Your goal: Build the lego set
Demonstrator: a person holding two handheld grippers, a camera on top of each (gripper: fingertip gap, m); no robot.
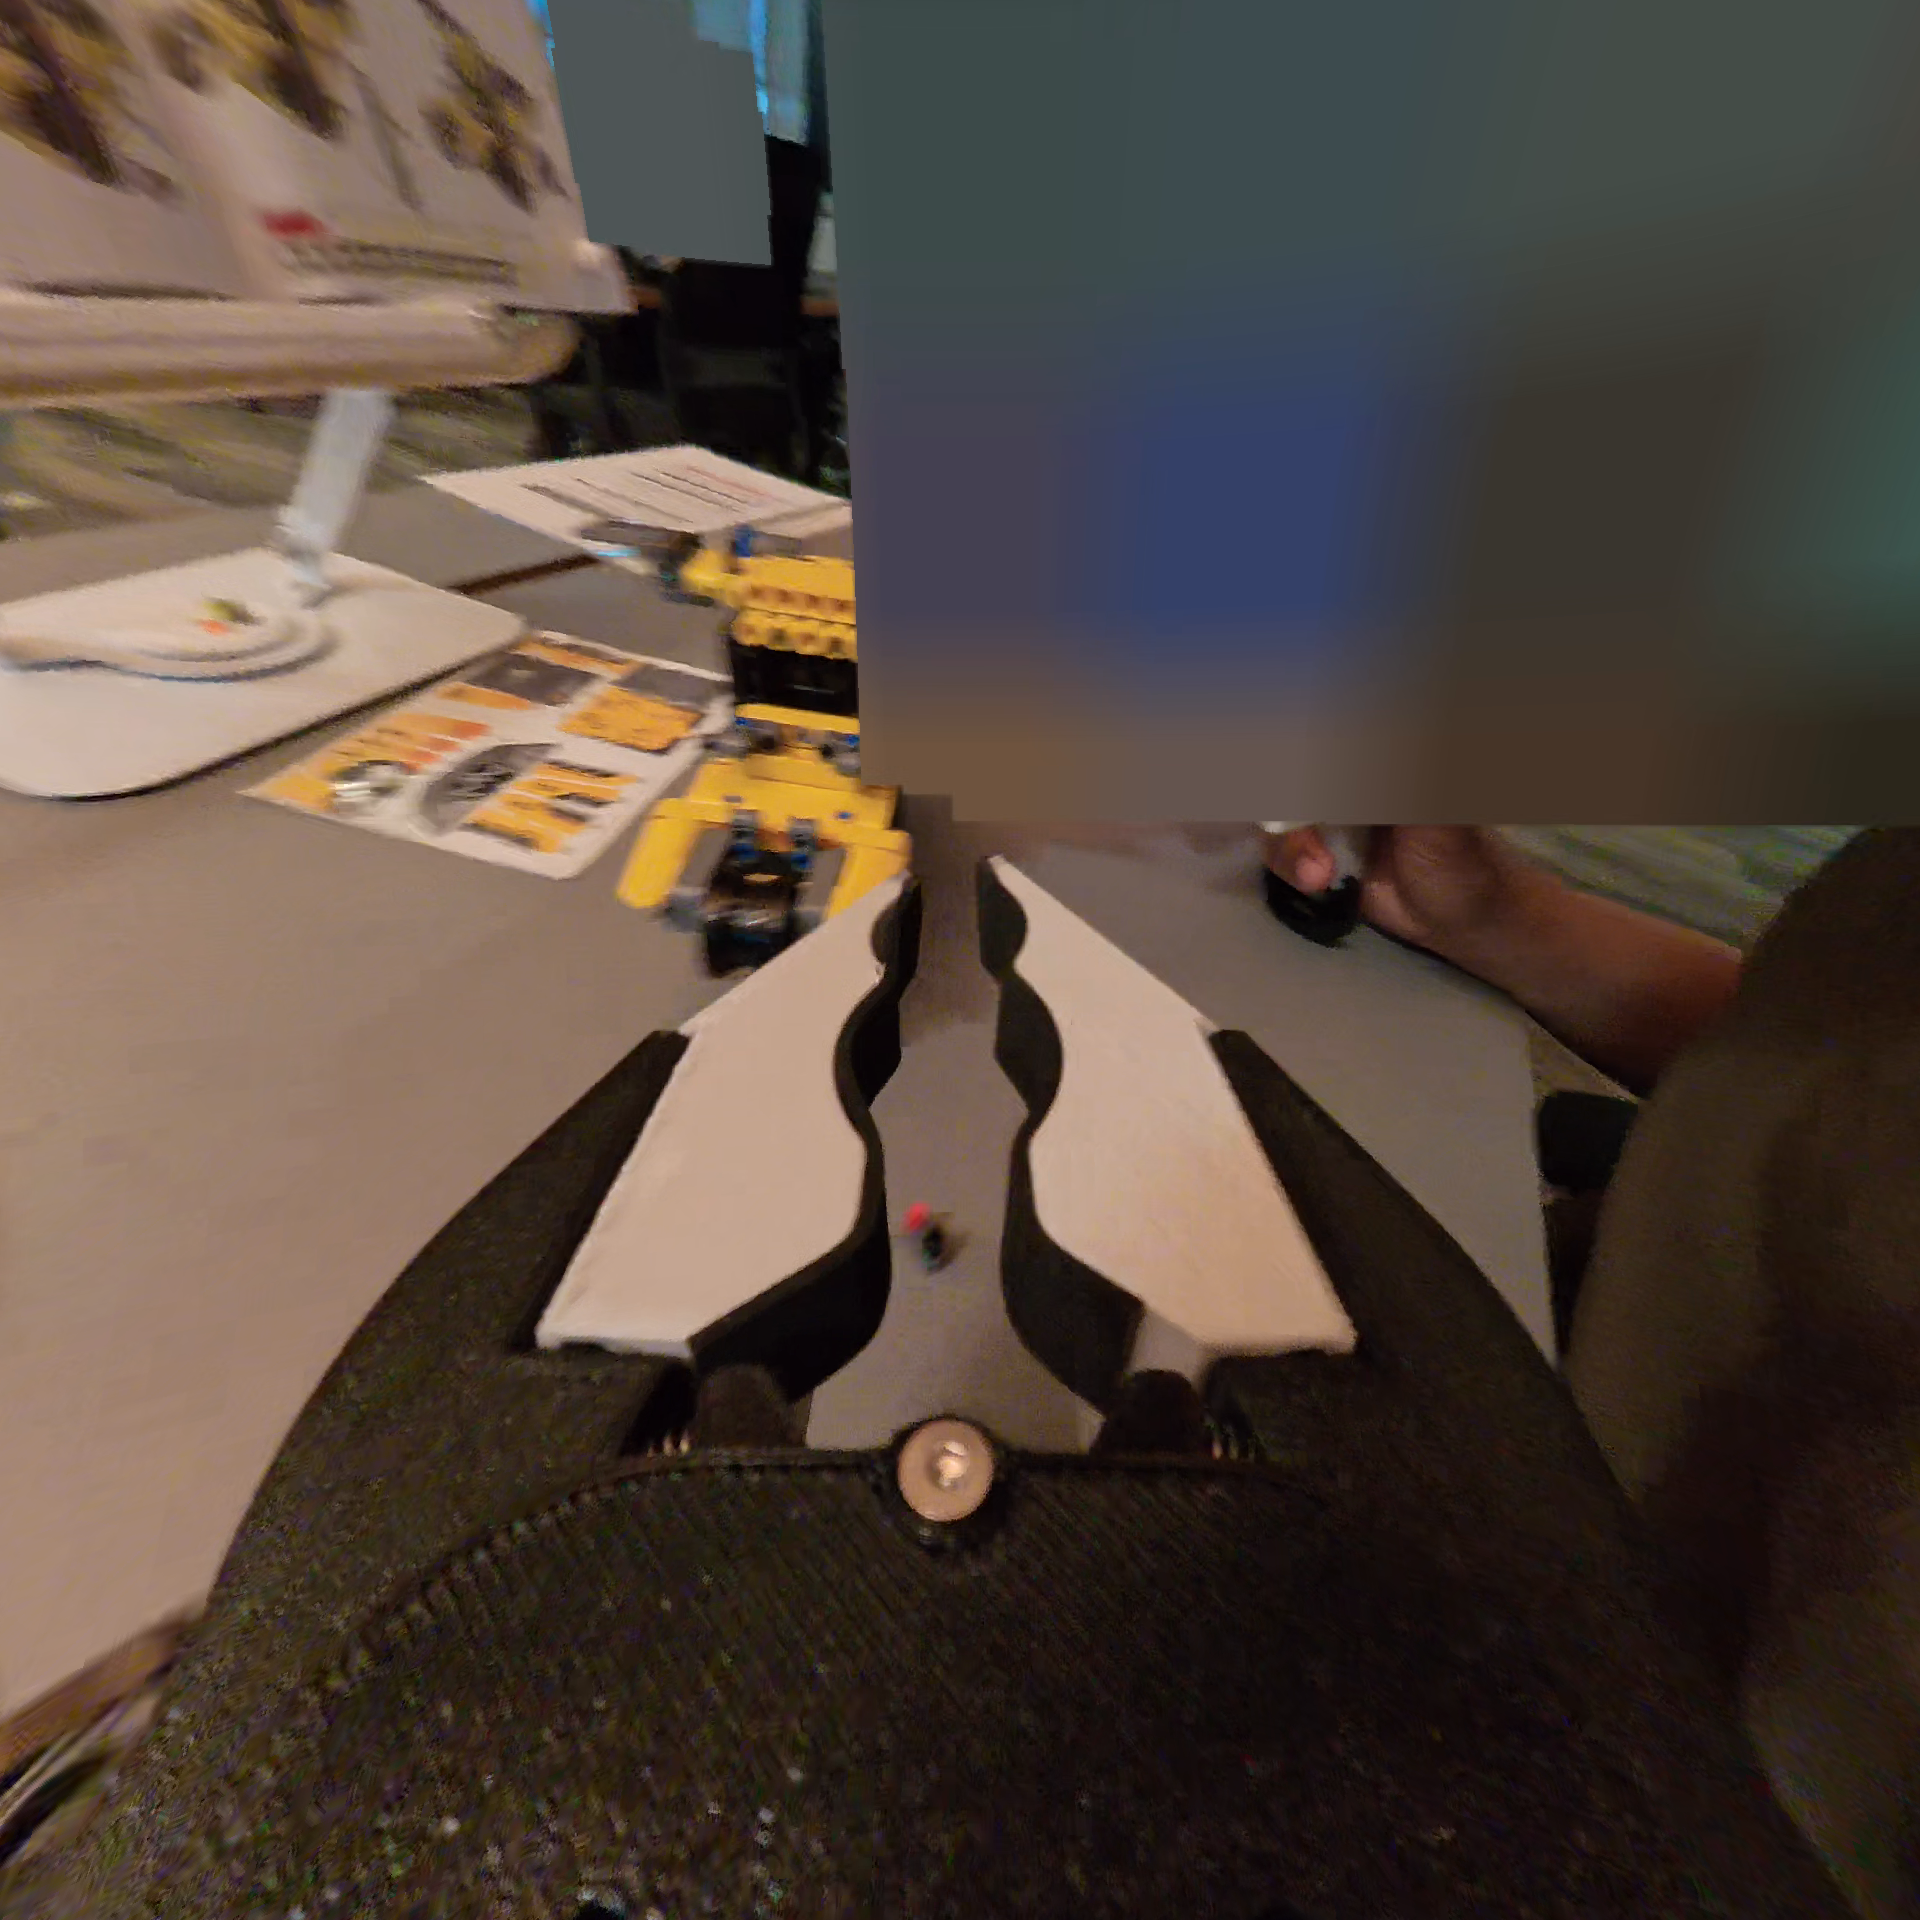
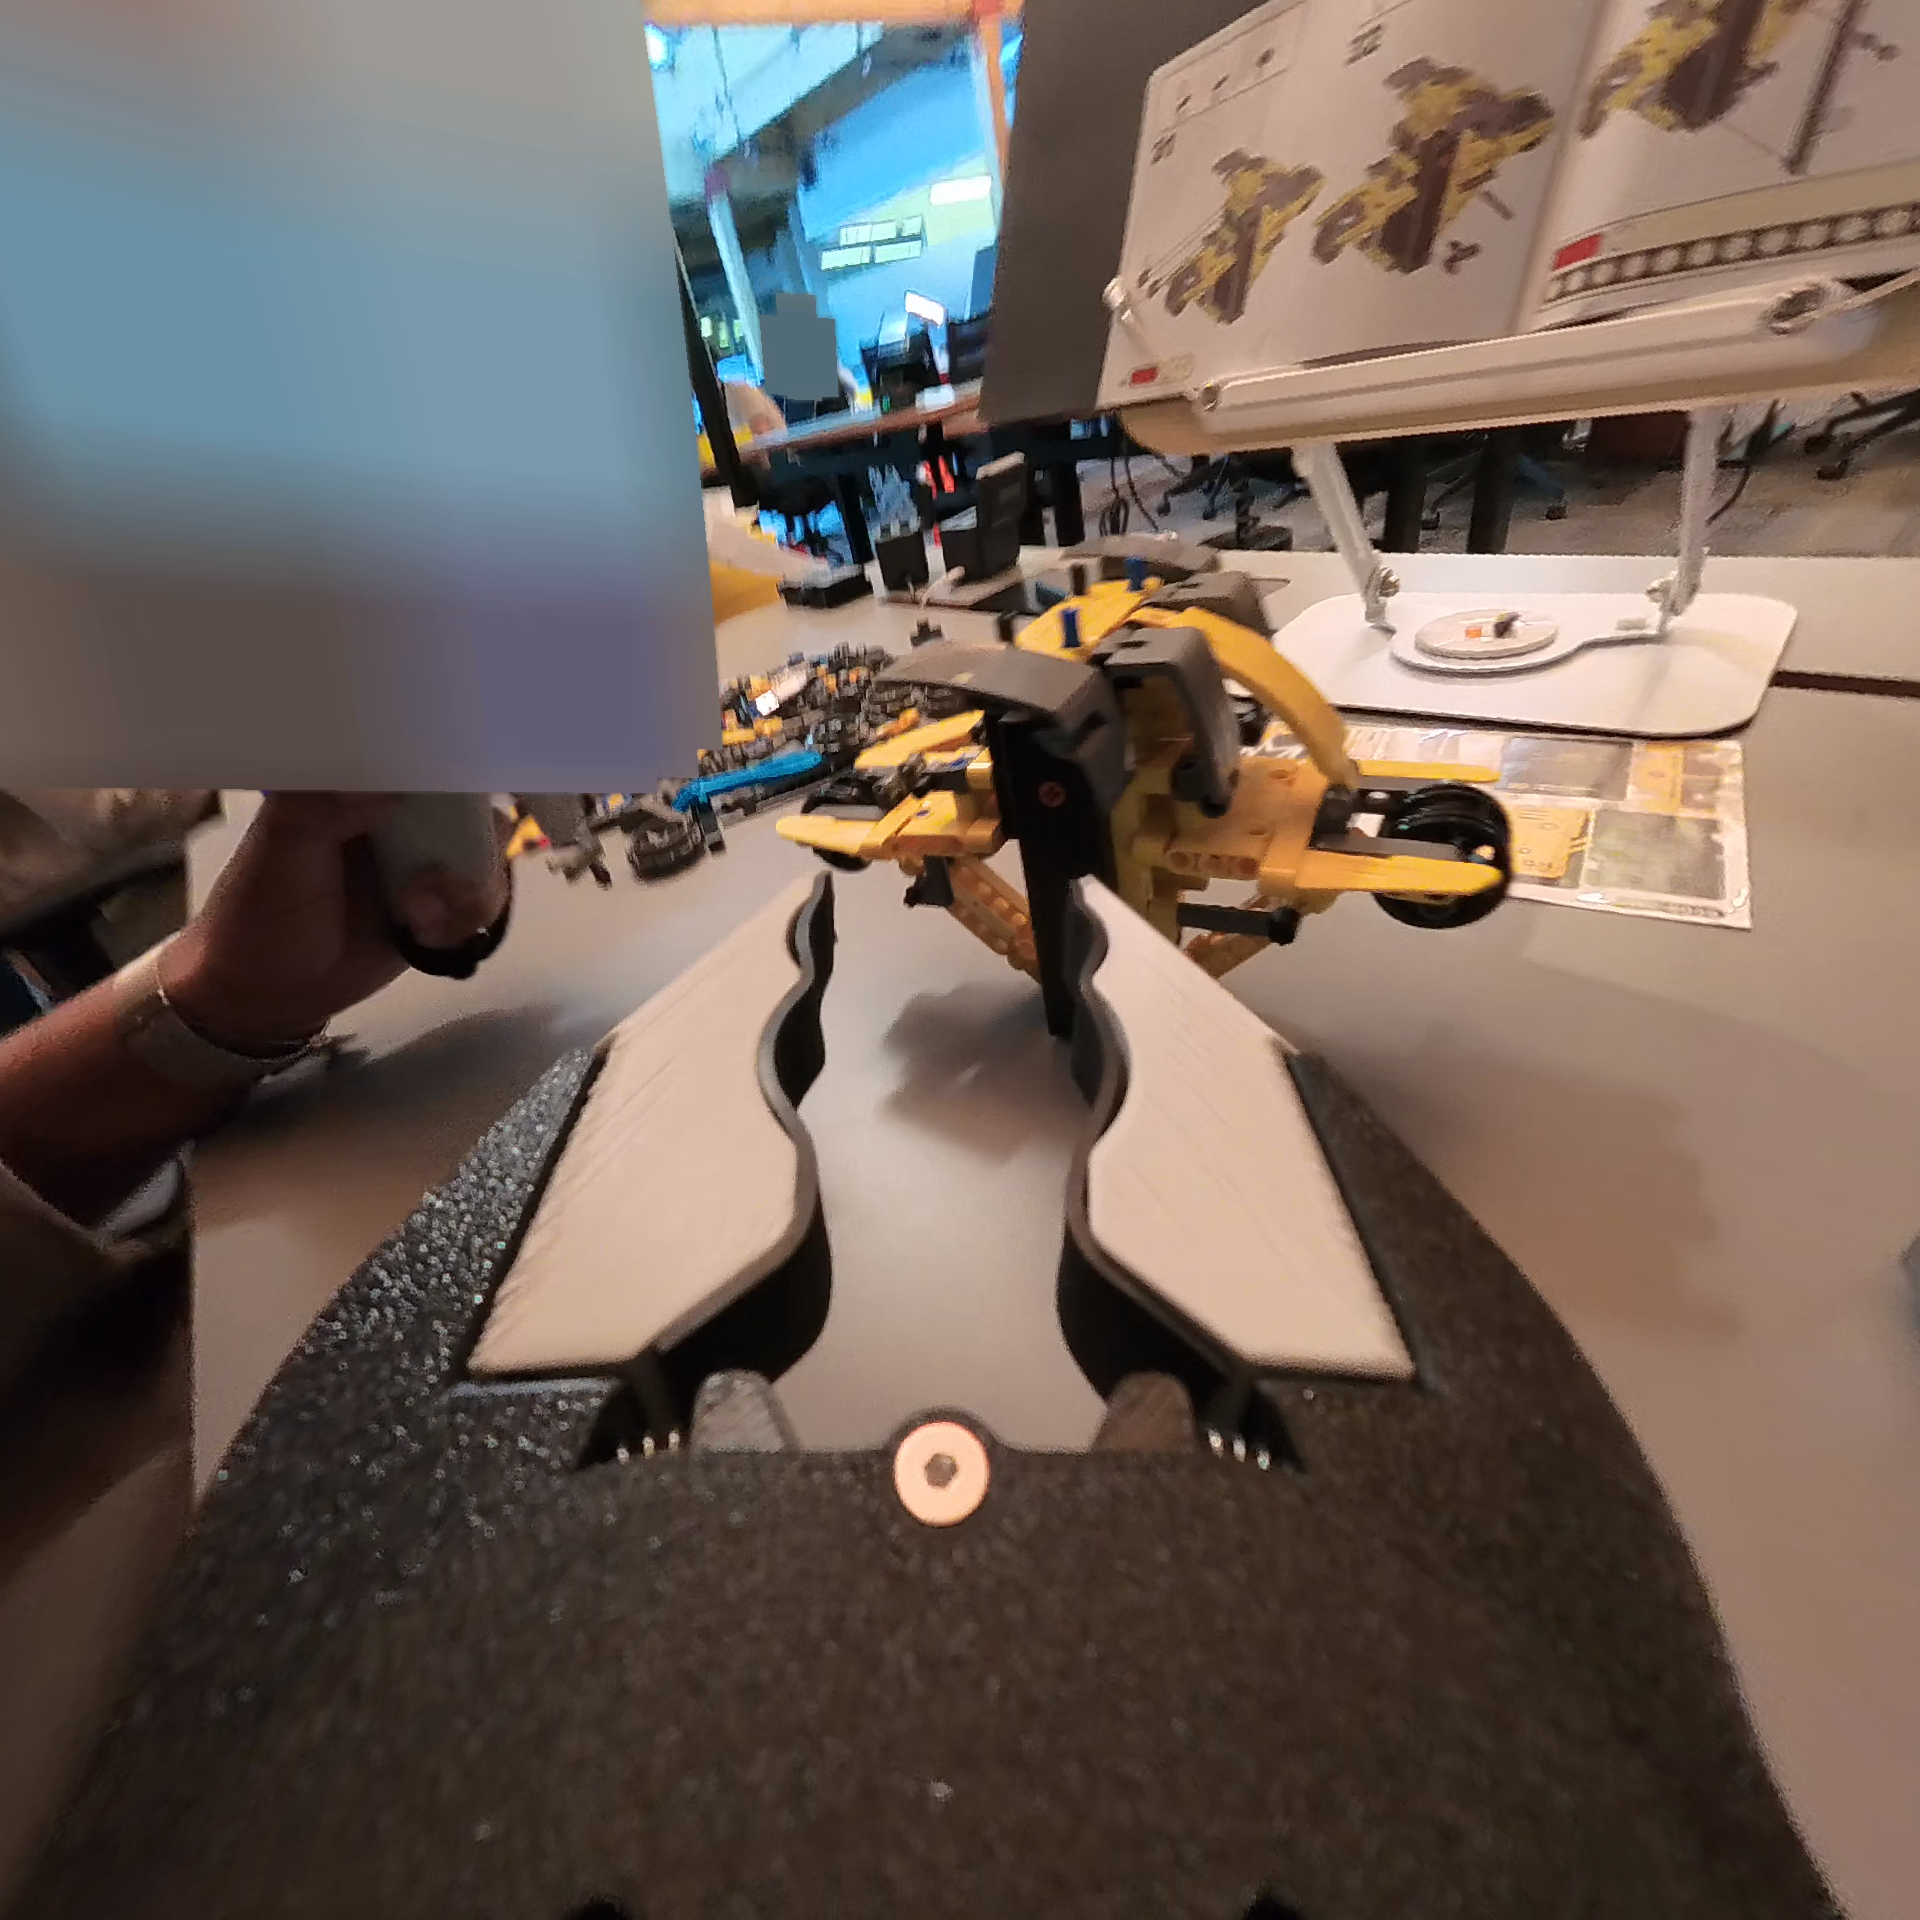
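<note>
A yellow and black brick-built vehicle model stands on the grey table, with a black wheel at its right end. A long black beam hangs down from it, close against the inner side of my right finger. My right gripper is open with the beam between its jaws, not clamped. My left gripper is open by a narrow gap and empty, just right of the model's near end. A tiny red and black pin lies on the table under its fingers.
An open instruction booklet rests on a white stand at the back. A printed yellow sheet lies beside the model. Loose parts are piled behind. A person's hand grips a handle at the left.
</note>
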